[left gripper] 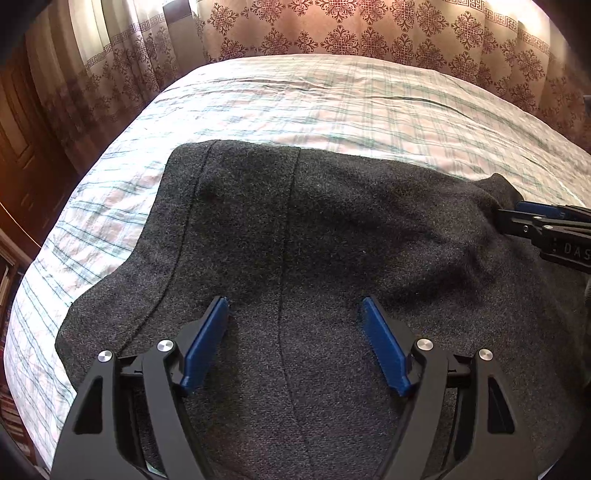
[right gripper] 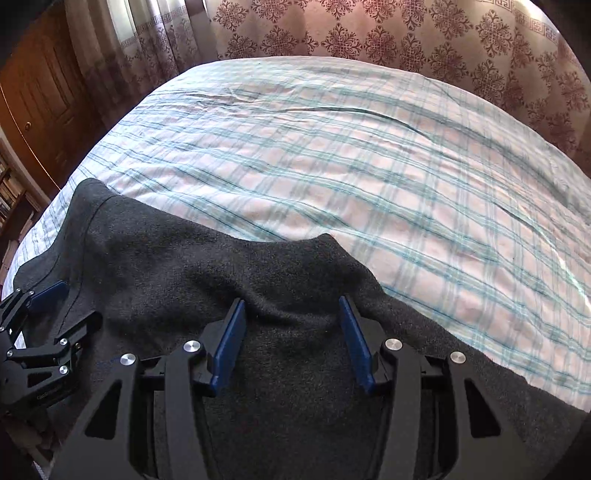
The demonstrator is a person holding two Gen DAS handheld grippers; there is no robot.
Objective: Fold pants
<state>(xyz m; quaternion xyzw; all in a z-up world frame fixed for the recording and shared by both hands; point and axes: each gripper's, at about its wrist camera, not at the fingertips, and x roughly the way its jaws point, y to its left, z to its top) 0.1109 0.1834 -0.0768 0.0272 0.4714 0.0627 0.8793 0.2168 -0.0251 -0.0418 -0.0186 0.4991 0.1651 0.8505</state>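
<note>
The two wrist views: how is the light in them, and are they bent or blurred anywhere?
Left wrist view: warm light glows through the curtain, the bed sheet bulges from the fisheye lens, and the pants look sharp. Right wrist view: the same bulge, dark corners, and slight smearing on the sheet's right side.

Left wrist view: rides the left gripper (left gripper: pixel 293 306), tilted steeply down, close over the pants (left gripper: pixel 295 240); bed (left gripper: pixel 332 103) and curtain (left gripper: pixel 351 33) fill the upper frame.
Right wrist view: same steep tilt, close over the right gripper (right gripper: pixel 291 306).
Shared: pants, bed, curtain; each shows the other gripper at its edge.
</note>
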